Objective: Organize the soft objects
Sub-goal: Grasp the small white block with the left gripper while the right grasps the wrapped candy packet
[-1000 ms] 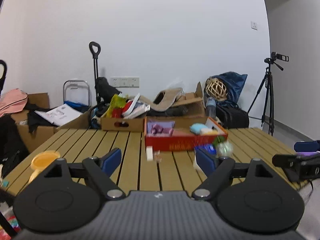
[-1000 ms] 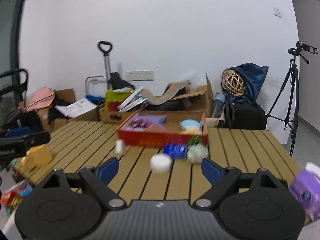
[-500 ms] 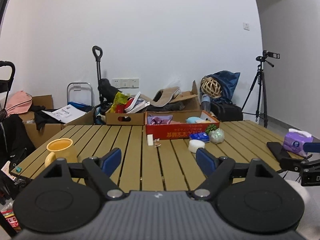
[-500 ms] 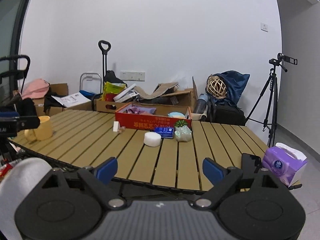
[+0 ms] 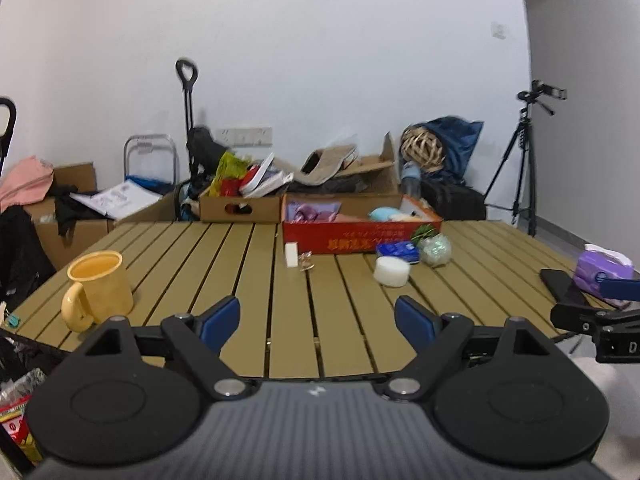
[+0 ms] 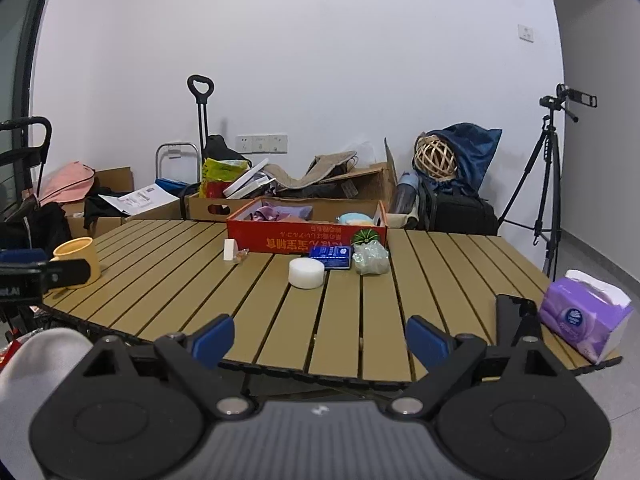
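A red cardboard box (image 5: 360,236) (image 6: 306,236) stands at the far side of the slatted wooden table (image 5: 248,280) (image 6: 360,304), holding purple cloth and a pale blue soft toy. In front of it lie a white round sponge (image 5: 392,271) (image 6: 306,273), a blue packet (image 5: 397,249) (image 6: 332,257), a greenish mesh ball (image 5: 436,249) (image 6: 372,258) and a small white block (image 5: 291,254) (image 6: 229,249). My left gripper (image 5: 318,318) is open and empty over the near table edge. My right gripper (image 6: 320,340) is open and empty, just off the near edge.
A yellow mug (image 5: 98,288) (image 6: 78,261) stands at the table's left. A purple tissue pack (image 6: 582,316) (image 5: 602,272) and a black phone (image 6: 516,312) lie at the right. Cardboard boxes, a trolley and a camera tripod (image 6: 548,184) stand behind the table.
Both grippers pulled back from the table and then eased slightly forward again. Both stay open and empty. The objects on the table have not moved.
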Demonstrator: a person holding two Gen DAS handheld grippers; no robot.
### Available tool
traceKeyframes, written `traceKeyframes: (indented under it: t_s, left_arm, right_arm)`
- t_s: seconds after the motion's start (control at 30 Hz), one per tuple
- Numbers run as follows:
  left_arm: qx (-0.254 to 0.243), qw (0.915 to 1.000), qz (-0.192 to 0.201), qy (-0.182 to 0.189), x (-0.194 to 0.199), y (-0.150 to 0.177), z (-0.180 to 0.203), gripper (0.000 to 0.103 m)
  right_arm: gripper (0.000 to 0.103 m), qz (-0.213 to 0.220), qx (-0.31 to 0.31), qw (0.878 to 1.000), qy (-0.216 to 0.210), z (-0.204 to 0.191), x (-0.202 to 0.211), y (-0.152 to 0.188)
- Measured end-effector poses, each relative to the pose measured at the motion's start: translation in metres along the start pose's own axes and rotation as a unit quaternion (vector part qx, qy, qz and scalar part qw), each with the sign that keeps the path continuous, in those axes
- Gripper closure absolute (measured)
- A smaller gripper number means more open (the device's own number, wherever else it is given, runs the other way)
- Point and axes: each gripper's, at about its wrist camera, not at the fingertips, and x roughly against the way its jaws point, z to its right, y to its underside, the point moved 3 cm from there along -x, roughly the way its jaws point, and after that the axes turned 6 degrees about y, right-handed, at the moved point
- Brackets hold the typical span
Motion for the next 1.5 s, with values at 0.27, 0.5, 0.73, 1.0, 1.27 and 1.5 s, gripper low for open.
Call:
traceKeyframes:
  t_s: [0.27, 0.5, 0.73, 1.0, 1.27, 1.5]
  left_arm:
    - [-0.008, 0.9994, -0.017, -0.030, -0.063, -0.018, -0.029, 0.015]
    - [0.006, 0.9986, -0.033, -0.041, -0.131, -0.039, -0.075, 0.015]
    - [0.008, 0.9971, -0.060, -0.046, -0.206, -0.042, -0.113, 0.014]
    - [0.034, 0.9946, -0.083, -0.053, -0.265, -0.039, -0.149, 0.014]
    - [0.066, 0.9930, -0.097, 0.016, -0.338, -0.054, -0.130, 0.016]
    - [0.050, 0.9903, -0.129, 0.009, -0.397, -0.049, -0.095, 0.081]
  right_arm:
    - [0.012, -0.018, 0.021, 0.999, -0.032, -0.028, -0.074, -0.029]
    - [0.019, -0.045, 0.052, 0.995, -0.066, -0.080, -0.178, -0.061]
    - [0.034, -0.107, 0.052, 0.988, -0.099, -0.137, -0.303, -0.080]
    - [0.058, -0.146, 0.045, 0.981, -0.117, -0.179, -0.402, -0.077]
    - [0.086, -0.146, 0.054, 0.981, -0.119, -0.156, -0.415, -0.078]
    - [0.086, -0.103, 0.021, 0.989, -0.101, -0.107, -0.382, -0.090]
